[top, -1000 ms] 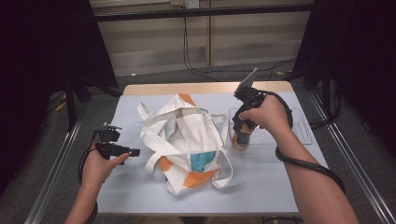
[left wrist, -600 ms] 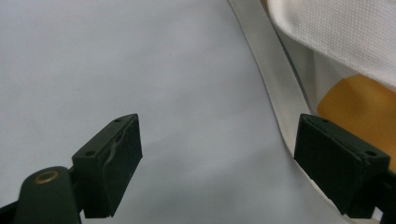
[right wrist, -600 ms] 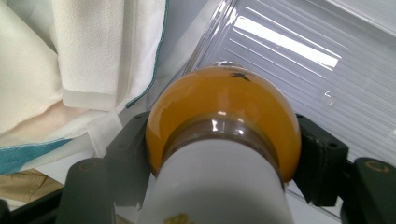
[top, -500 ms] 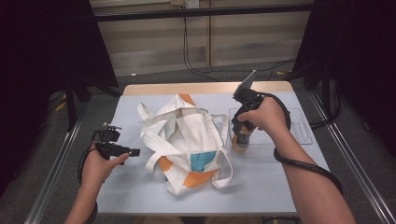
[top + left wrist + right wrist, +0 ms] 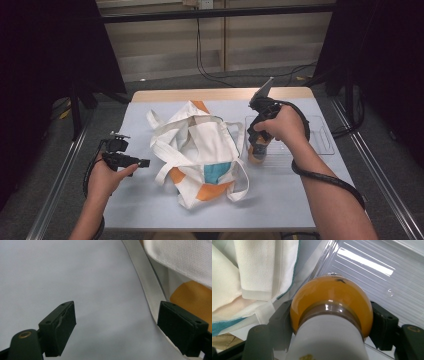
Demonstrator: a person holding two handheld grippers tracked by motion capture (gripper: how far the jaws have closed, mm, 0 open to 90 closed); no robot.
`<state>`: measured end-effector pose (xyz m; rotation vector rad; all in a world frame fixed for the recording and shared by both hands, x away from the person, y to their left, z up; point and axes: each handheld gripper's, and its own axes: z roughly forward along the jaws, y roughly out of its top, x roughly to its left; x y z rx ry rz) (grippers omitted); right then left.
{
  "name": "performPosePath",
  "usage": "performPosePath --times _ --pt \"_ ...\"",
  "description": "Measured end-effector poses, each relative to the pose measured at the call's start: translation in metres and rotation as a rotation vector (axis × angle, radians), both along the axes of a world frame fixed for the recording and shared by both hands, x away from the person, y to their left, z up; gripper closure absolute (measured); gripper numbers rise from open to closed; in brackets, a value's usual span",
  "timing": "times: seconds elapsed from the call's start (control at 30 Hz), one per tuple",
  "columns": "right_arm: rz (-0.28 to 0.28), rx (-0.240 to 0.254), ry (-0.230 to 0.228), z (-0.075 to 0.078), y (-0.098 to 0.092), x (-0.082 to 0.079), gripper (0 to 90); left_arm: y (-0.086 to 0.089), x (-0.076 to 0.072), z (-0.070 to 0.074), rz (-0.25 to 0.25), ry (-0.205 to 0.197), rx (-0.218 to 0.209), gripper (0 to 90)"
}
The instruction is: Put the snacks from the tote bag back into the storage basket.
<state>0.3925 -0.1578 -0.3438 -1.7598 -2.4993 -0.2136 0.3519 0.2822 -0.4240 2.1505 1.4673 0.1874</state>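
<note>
Bottle [image 5: 332, 307] upright, orange-filled, clamped in right gripper [image 5: 260, 142] over clear tray [image 5: 320, 135] beside bag [image 5: 205, 150] | left gripper [image 5: 116, 327] spread wide, holding nothing, on table [image 5: 125, 200] left of bag

No legible text, labels, brands or numbers on any item in view.

A bottle [image 5: 332, 312] is clamped between the right gripper's [image 5: 332, 327] fingers [image 5: 384, 325], with a tray [image 5: 372, 272] beyond and a bag [image 5: 257, 267] to their left.
</note>
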Motion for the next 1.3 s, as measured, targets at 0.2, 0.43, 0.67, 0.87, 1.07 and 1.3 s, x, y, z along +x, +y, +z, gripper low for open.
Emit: performPosePath --times 0.2,0.43,0.67,0.87,1.07,1.3 --pt "-0.003 0.002 0.006 -0.0019 -0.0002 0.0005 30.5 -0.0004 -0.0002 -0.0003 0.011 -0.004 -0.008 14.9" --pt "0.001 0.004 0.001 -0.003 -0.0002 0.0011 30.5 -0.0003 -0.0002 -0.0003 0.011 -0.003 -0.012 14.8" --pt "-0.003 0.003 0.01 -0.0064 0.0001 0.0011 30.5 0.0007 0.0 0.0004 0.0 0.0 -0.004 14.8" --pt "-0.005 0.003 0.013 -0.0077 -0.0003 0.0012 30.5 -0.0004 -0.0002 -0.0001 0.011 -0.001 -0.014 14.7" --pt "-0.005 0.004 0.011 -0.0084 -0.0004 0.0015 30.5 -0.0002 0.0001 -0.0004 0.012 -0.004 -0.008 14.8" --pt "-0.004 0.004 0.006 -0.0087 -0.0002 0.0017 30.5 -0.0004 -0.0004 -0.0002 0.013 -0.002 -0.011 14.8"
